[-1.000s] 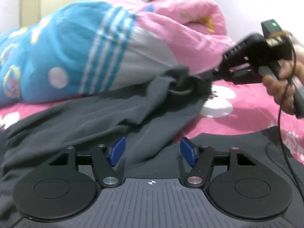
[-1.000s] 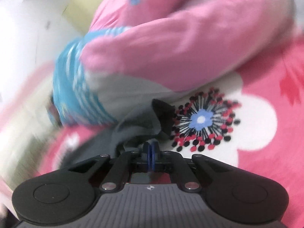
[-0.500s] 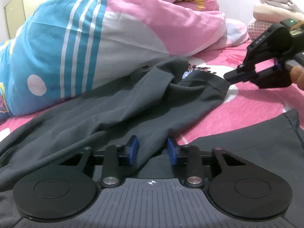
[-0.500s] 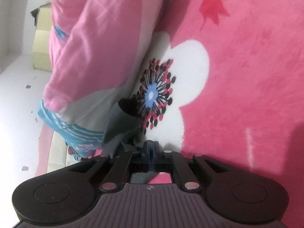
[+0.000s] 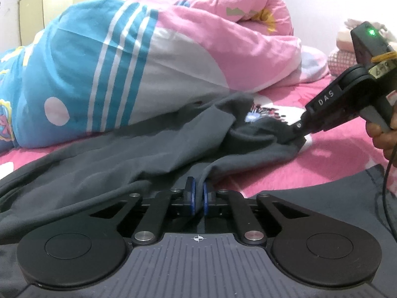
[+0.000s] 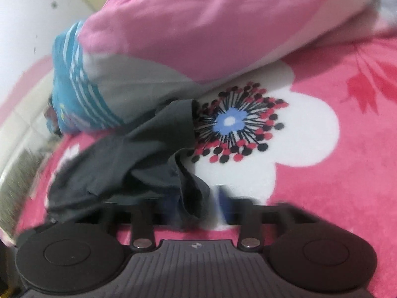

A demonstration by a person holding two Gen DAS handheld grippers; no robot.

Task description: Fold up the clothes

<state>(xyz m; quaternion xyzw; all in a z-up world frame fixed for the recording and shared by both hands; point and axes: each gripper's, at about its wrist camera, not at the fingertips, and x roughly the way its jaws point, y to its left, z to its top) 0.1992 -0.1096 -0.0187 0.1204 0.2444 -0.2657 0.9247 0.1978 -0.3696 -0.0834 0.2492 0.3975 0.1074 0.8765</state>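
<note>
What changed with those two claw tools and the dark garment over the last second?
The left gripper closed from wide open onto the grey garment. The right gripper, earlier pinched shut on the cloth's far end, now looks parted, though blurred. The rolled quilt stayed put.

Black hand-held gripper (image 5: 197,198) with 2 blue-padded fingers (image 5: 191,197), silver screws.

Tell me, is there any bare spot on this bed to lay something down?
Yes: the pink flowered blanket lies bare to the right of the grey garment, below the rolled quilt. The left side is crowded, since the garment sprawls there right up against the quilt.
</note>
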